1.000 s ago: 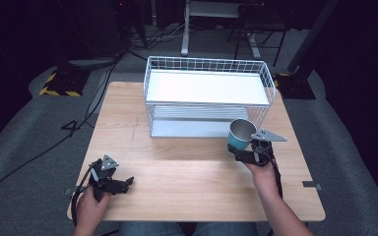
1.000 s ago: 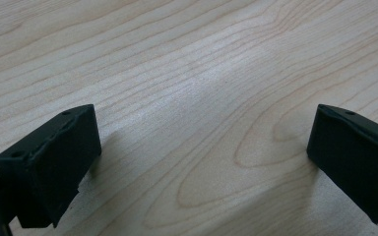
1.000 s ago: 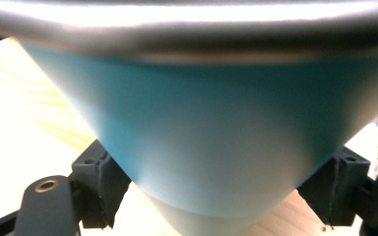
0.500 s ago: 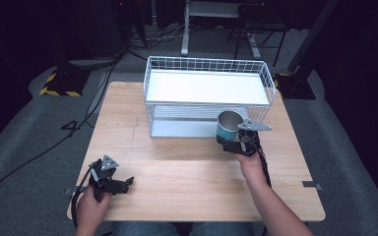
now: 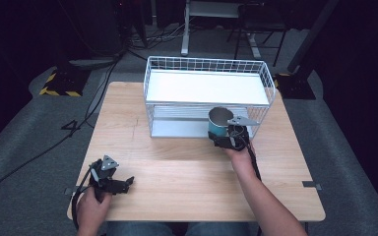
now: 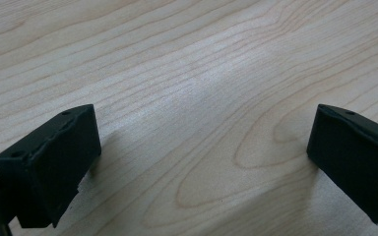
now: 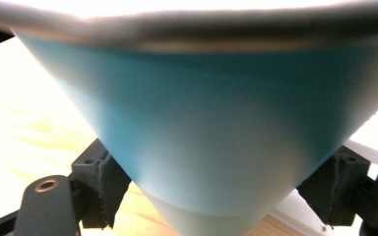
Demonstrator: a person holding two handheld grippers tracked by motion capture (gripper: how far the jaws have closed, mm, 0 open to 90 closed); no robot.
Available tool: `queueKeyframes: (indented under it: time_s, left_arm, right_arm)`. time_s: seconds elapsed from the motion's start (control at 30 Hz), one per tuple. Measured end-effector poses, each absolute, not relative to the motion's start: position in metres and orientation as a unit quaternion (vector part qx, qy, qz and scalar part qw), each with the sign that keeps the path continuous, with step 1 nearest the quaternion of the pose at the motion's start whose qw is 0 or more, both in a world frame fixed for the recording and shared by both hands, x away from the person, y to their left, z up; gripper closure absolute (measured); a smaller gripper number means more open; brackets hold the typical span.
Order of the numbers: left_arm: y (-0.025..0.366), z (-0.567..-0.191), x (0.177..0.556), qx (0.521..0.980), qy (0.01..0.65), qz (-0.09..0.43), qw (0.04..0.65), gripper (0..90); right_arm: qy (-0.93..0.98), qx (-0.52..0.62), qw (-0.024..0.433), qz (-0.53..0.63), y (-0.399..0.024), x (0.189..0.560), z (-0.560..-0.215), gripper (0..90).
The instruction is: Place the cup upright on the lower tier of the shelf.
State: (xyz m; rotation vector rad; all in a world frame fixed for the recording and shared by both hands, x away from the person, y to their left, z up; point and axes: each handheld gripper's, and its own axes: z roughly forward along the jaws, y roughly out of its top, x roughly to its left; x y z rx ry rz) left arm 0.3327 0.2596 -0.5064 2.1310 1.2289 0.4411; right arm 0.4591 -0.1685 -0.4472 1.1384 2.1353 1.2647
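1. A white wire rack (image 5: 209,88) stood at the upper centre of the high view, on the far half of the wooden worktop (image 5: 177,172). Its upper tier carried a flat white panel. Its lower tier showed pale slats with nothing visible on them.
2. A blue cup (image 5: 219,124) with a metallic rim and inside was held upright at the centre right of the high view, just in front of the rack's lower tier. Nothing could be seen inside it.
3. The right gripper (image 5: 229,139) was gripping the cup low on its body. In the right gripper view the black jaws pressed the tapered blue wall (image 7: 197,137) from both sides.
4. The right forearm rose from the bottom edge of the high view toward the rack, with the hand (image 5: 241,160) behind the gripper.
5. The left gripper (image 5: 109,178) rested at the lower left of the high view, held by the left hand (image 5: 92,209).
6. In the left gripper view its jaws stood wide apart and held nothing, with bare pale wood grain (image 6: 202,98) between them.
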Motion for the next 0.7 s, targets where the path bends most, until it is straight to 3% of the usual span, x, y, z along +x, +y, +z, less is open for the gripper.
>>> queueKeyframes:
  time_s: [0.7]
  left_arm:
    - [0.26, -0.506, 0.333, 0.809, 0.467, 0.167, 0.316, 0.2]
  right_arm:
    - [0.763, 0.406, 0.224, 0.451, -0.138, 0.496, -0.462, 22.9]
